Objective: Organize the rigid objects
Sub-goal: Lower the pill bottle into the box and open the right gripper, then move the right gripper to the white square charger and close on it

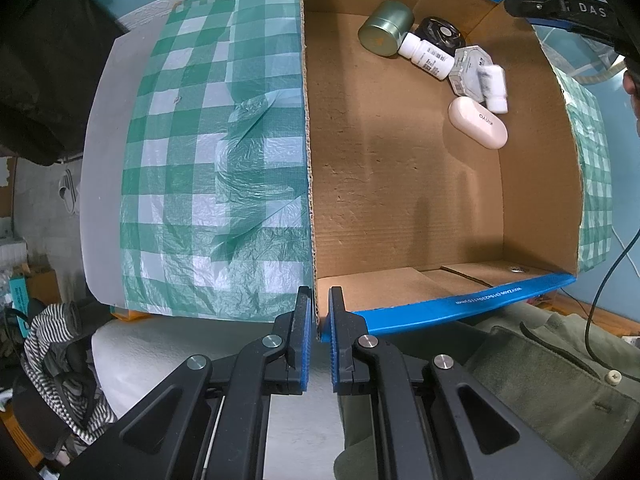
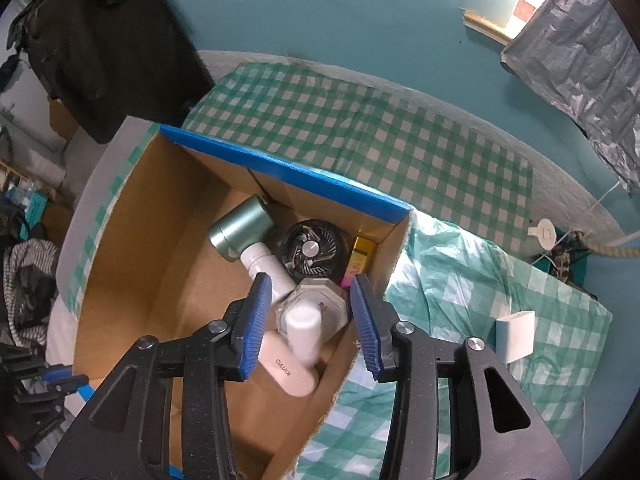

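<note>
A cardboard box (image 1: 400, 184) with blue edges sits on the checked tablecloth. In its far corner lie a green tin (image 1: 385, 28), a black fan (image 1: 440, 34), a white pill bottle (image 1: 428, 56), a clear octagonal case (image 1: 468, 66), a small white bottle (image 1: 494, 88) and a pink oval case (image 1: 478, 122). My left gripper (image 1: 320, 320) is shut on the box's near corner wall. My right gripper (image 2: 312, 308) is open above the box, over the small white bottle (image 2: 304, 330), which looks blurred. A gold item (image 2: 362, 254) lies in the corner.
A white box (image 2: 516, 336) lies on the green checked tablecloth (image 2: 460, 272) to the right of the cardboard box. A white round plug (image 2: 542, 234) and cables sit beyond the table. Clothes and clutter lie to the left.
</note>
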